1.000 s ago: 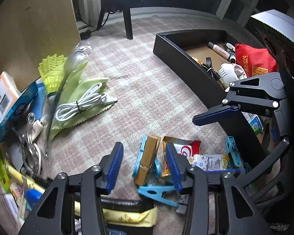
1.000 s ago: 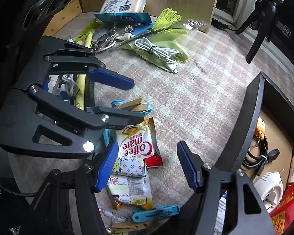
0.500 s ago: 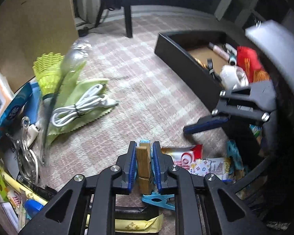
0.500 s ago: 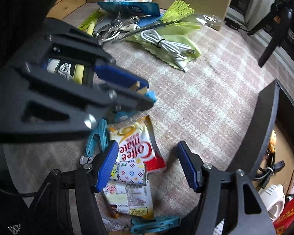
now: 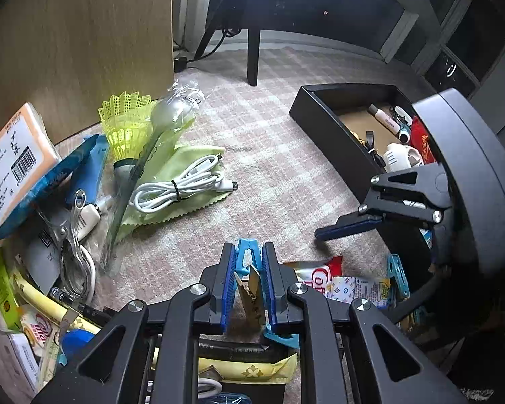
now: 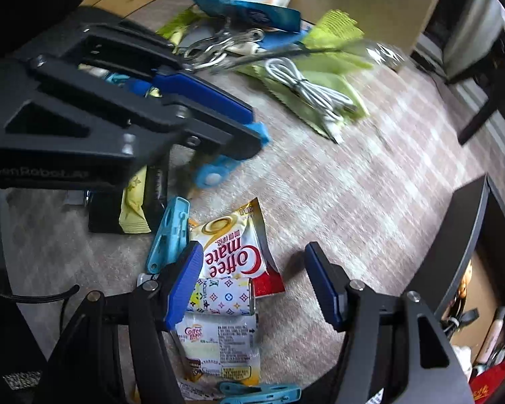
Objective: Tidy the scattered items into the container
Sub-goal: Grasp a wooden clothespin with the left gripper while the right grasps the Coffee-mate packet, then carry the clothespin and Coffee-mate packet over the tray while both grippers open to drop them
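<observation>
The left gripper [image 5: 247, 289] is clamped on a blue clothespin [image 5: 245, 258] with a wooden clip [image 5: 250, 298] pinched alongside it; its jaws have just been closing onto the pair. In the right wrist view the clamped clothespin hangs clear of the checked carpet [image 5: 272, 155].

The right gripper [image 6: 252, 286] stands with jaws apart and empty, above a Coffee mate sachet [image 6: 234, 249] and a patterned sachet [image 6: 219, 298], both lying flat on the carpet. A second blue clothespin [image 6: 168, 235] lies just beside the right gripper's left finger [image 6: 183, 282].

The black container [image 5: 333, 128] sits on the carpet to the right, holding a marker [image 5: 382, 119] and a red pouch [image 5: 422, 141].

Remaining clutter lies to the left: a coiled white cable [image 5: 181, 185] on a green cloth [image 5: 185, 158], a yellow shuttlecock [image 5: 126, 124], and a tissue pack [image 5: 13, 165].
</observation>
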Tool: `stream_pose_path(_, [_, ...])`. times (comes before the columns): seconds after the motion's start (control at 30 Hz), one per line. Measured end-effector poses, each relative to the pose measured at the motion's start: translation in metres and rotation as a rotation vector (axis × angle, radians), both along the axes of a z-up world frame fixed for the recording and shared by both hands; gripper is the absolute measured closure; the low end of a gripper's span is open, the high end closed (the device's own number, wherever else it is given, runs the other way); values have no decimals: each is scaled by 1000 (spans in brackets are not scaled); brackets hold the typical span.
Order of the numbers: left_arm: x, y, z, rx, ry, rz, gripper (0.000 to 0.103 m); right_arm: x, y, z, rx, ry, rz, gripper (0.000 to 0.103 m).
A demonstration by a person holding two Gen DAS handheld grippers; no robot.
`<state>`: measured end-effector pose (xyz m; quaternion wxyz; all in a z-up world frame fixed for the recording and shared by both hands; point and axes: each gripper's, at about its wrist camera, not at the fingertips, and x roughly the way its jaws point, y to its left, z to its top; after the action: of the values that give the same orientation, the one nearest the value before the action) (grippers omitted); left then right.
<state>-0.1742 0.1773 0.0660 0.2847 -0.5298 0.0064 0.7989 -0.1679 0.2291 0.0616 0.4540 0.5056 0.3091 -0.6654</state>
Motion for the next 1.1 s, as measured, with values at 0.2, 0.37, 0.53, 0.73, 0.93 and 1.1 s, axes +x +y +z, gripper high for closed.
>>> stream_pose_path(0.2, [-3, -5, 2, 26, -10, 15, 88, -3, -7, 2, -3, -19, 22, 39])
stream_pose_path(0.37, [-8, -12, 3, 55, -25, 38, 88, -1, -12, -5, 18, 23, 56, 36])
stream_pose_path(0.53, [-12, -15, -3, 67, -47, 62, 88, -15, -6, -4, 8, 22, 13, 55])
stream_pose_path(0.73, [-13, -24, 7, 121, -29, 109, 88, -33, 7, -3, -37, -27, -67, 63])
stream_pose_path(0.93, [-10, -26, 23, 107, 19, 115, 88, -46, 27, 10, -108, -18, -155, 66])
stream_pose_path(1.1, [-7, -21, 36, 107, 51, 117, 88, -46, 45, 30, -175, 9, -208, 67])
